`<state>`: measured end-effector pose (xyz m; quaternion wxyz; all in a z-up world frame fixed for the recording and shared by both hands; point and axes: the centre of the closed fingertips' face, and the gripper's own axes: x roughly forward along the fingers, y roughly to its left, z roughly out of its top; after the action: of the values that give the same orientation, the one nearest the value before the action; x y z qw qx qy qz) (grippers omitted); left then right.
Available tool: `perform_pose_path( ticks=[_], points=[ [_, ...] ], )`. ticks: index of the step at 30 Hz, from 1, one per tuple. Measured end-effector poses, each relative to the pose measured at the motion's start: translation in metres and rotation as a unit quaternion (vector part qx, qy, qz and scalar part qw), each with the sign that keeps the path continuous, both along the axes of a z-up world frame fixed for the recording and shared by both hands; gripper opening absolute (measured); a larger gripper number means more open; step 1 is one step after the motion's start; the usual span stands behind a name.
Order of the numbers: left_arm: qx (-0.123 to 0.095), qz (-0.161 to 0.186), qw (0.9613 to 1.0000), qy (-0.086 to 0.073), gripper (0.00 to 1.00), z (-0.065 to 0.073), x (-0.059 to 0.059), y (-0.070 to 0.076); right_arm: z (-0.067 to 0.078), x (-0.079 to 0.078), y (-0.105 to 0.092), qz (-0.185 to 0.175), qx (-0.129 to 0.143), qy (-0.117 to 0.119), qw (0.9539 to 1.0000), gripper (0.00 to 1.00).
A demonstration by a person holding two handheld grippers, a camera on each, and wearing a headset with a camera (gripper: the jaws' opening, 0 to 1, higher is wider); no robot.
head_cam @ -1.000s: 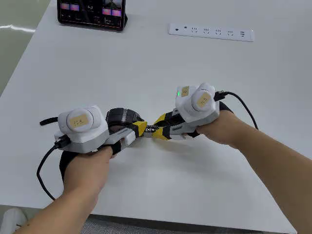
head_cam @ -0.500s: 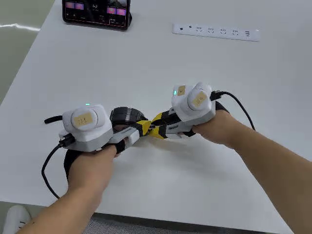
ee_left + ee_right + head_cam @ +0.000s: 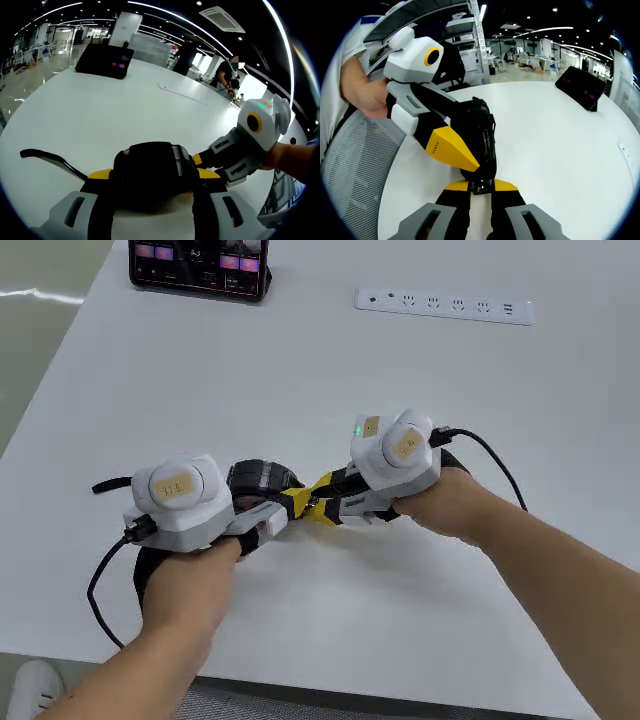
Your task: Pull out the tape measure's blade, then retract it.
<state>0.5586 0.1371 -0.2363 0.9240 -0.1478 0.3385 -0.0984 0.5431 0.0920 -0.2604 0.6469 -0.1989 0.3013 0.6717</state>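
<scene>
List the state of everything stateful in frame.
Black round tape measure: clamped in left tongs.
Blade: almost fully in, tip pinched.
Left tongs: shut on tape measure.
Right tongs: shut on blade.
Dark tablet: propped up, screen lit.
White power strip: lying flat, no plugs seen.

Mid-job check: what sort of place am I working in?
Probably a big open lab or workshop hall: a white worktable carrying a power strip and a tablet, with ceiling strip lights and a tall metal rack behind.
</scene>
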Motion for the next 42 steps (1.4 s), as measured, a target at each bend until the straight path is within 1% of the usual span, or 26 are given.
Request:
perform_pose_path(
  ticks=[4,5,7,8,9,10,11,12,13,14,15,17,23,29,32,33,34,38,42],
  points=[
    [0.005,-0.007,1.0000,-0.001,0.60,0.000,0.000,-0.001,-0.001,-0.002,-0.001,0.002,-0.004,-0.001,1.0000,0.13],
    [0.002,-0.007,1.0000,0.001,0.60,0.000,0.000,-0.001,0.000,-0.002,-0.001,0.002,-0.004,-0.004,1.0000,0.13],
    [0.005,-0.009,0.9999,0.005,0.61,0.000,0.000,-0.001,0.002,0.001,-0.003,-0.003,-0.003,-0.010,0.9999,0.18],
    [0.006,-0.009,0.9999,0.009,0.61,0.000,-0.001,-0.002,0.005,0.003,-0.003,-0.007,0.002,-0.013,0.9999,0.20],
    [0.008,-0.009,0.9999,0.008,0.61,0.000,0.000,-0.002,0.006,0.005,-0.003,-0.011,0.003,-0.014,0.9998,0.22],
    [0.015,-0.013,0.9998,0.004,0.61,0.001,0.001,-0.003,0.007,0.006,-0.003,-0.014,0.002,-0.014,0.9998,0.25],
    [0.031,-0.020,0.9993,-0.006,0.61,0.002,0.002,-0.002,0.007,0.007,-0.004,-0.016,-0.002,-0.015,0.9998,0.26],
    [0.034,-0.023,0.9991,-0.010,0.61,0.004,0.003,-0.003,0.006,0.008,-0.005,-0.017,-0.003,-0.015,0.9997,0.27],
    [0.026,-0.023,0.9994,-0.006,0.64,0.005,0.001,-0.005,0.006,0.008,-0.005,-0.017,-0.004,-0.015,0.9997,0.28],
    [0.012,-0.018,0.9997,-0.006,0.66,0.006,0.002,-0.007,0.006,0.008,-0.006,-0.017,-0.005,-0.014,0.9997,0.29],
    [0.012,-0.018,0.9998,-0.005,0.67,0.005,0.003,-0.005,0.006,0.007,-0.006,-0.016,-0.005,-0.014,0.9997,0.29],
    [0.015,-0.020,0.9997,-0.004,0.66,0.005,0.002,-0.004,0.006,0.007,-0.006,-0.016,-0.005,-0.013,0.9998,0.29],
    [0.007,-0.022,0.9997,-0.006,0.68,0.007,0.003,-0.005,0.007,0.005,-0.005,-0.016,-0.005,-0.012,0.9998,0.30],
    [0.016,-0.034,0.9993,-0.006,0.69,0.007,0.002,-0.006,0.010,0.008,-0.007,-0.021,-0.004,-0.016,0.9996,0.32],
    [0.024,-0.043,0.9988,-0.007,0.69,0.008,0.001,-0.007,0.010,0.006,-0.009,-0.022,-0.006,-0.011,0.9997,0.34],
    [0.029,-0.048,0.9984,-0.008,0.69,0.008,0.001,-0.007,0.009,0.007,-0.010,-0.023,-0.008,-0.014,0.9996,0.35],
    [0.030,-0.049,0.9983,-0.009,0.69,0.008,0.001,-0.007,0.009,0.007,-0.011,-0.024,-0.009,-0.016,0.9996,0.36],
    [0.027,-0.052,0.9982,-0.011,0.69,0.009,0.000,-0.008,0.012,0.007,-0.012,-0.025,-0.007,-0.019,0.9995,0.37],
    [0.032,-0.064,0.9973,-0.015,0.70,0.011,-0.001,-0.008,0.015,0.007,-0.014,-0.026,-0.007,-0.022,0.9994,0.38]
  ],
)
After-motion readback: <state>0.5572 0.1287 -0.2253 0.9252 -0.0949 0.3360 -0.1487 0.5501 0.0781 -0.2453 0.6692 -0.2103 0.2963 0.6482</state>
